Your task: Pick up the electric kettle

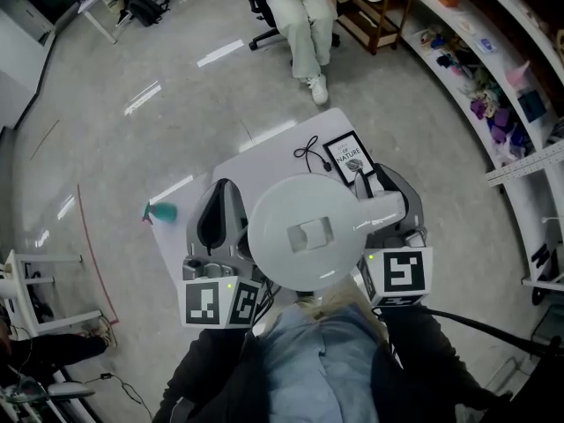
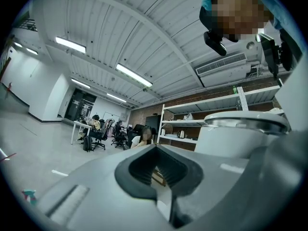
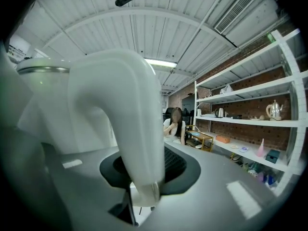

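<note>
Your electric kettle (image 1: 304, 232) is up off the white table (image 1: 256, 161) and close under your head, its round lid facing up, sitting between your 2 tongs. Its white handle (image 1: 381, 206) juts toward your right side and runs straight into the right gripper (image 1: 389, 185).

In the right gripper view the handle (image 3: 127, 114) arches down from the kettle body (image 3: 33, 105) and passes through the dark-padded hollow of the right gripper (image 3: 149, 174). The jaws are clamped on it from both sides, with the handle's lower end showing just below the pads.

Your left gripper (image 1: 220, 203) sits just beside the kettle's left flank. In the left gripper view the kettle (image 2: 245, 129) rises at the right, outside the jaws. The left gripper (image 2: 156, 170) has its jaws parted, and nothing stands in the hollow, only the table seen through it.

A book (image 1: 351, 157) and a black cable (image 1: 308, 152) lie on the table's far edge
</note>
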`<state>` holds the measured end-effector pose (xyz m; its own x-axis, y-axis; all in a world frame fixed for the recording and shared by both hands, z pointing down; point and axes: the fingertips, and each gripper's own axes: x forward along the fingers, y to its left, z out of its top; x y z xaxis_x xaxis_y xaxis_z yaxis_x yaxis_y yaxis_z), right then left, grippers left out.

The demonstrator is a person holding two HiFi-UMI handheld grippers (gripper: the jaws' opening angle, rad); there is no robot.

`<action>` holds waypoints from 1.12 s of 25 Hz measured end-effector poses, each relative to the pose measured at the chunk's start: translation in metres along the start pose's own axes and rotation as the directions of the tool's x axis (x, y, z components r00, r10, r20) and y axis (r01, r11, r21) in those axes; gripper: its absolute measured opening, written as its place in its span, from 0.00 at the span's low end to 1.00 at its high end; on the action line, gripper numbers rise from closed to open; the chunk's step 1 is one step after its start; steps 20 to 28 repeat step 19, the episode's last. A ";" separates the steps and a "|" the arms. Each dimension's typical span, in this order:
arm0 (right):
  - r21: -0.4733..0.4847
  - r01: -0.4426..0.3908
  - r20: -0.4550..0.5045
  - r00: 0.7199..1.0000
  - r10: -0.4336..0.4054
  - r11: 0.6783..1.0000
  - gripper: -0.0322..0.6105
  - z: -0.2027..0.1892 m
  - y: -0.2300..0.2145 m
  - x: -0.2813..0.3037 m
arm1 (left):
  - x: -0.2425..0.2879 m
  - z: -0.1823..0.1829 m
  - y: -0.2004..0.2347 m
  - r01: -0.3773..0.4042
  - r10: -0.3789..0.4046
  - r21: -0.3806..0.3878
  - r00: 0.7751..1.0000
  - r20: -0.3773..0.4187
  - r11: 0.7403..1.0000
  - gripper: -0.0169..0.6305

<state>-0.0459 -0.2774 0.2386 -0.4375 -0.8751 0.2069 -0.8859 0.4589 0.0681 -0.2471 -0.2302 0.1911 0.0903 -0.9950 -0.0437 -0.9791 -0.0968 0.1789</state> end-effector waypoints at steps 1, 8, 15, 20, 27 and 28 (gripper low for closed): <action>0.000 0.004 0.002 1.000 -0.004 1.000 0.24 0.001 -0.001 -0.002 | 0.000 0.001 -0.001 0.004 -0.004 0.001 1.000 0.002 1.000 0.03; -0.008 0.024 0.001 1.000 -0.024 1.000 0.24 0.002 -0.003 -0.011 | -0.004 0.003 -0.005 0.013 -0.013 0.003 1.000 0.006 1.000 0.03; 0.003 0.025 0.006 1.000 -0.025 1.000 0.24 -0.001 -0.002 -0.015 | -0.007 0.000 -0.009 0.014 -0.014 0.001 1.000 0.001 1.000 0.03; -0.024 0.039 0.006 0.999 -0.039 0.999 0.24 -0.007 -0.011 -0.018 | -0.006 -0.001 -0.013 0.012 -0.012 0.001 1.000 -0.001 1.000 0.03; -0.024 0.039 0.006 0.999 -0.039 0.999 0.24 -0.007 -0.011 -0.018 | -0.006 -0.001 -0.013 0.012 -0.012 0.001 1.000 -0.001 1.000 0.03; -0.024 0.039 0.006 0.999 -0.039 0.999 0.24 -0.007 -0.011 -0.018 | -0.006 -0.001 -0.013 0.012 -0.012 0.001 1.000 -0.001 1.000 0.03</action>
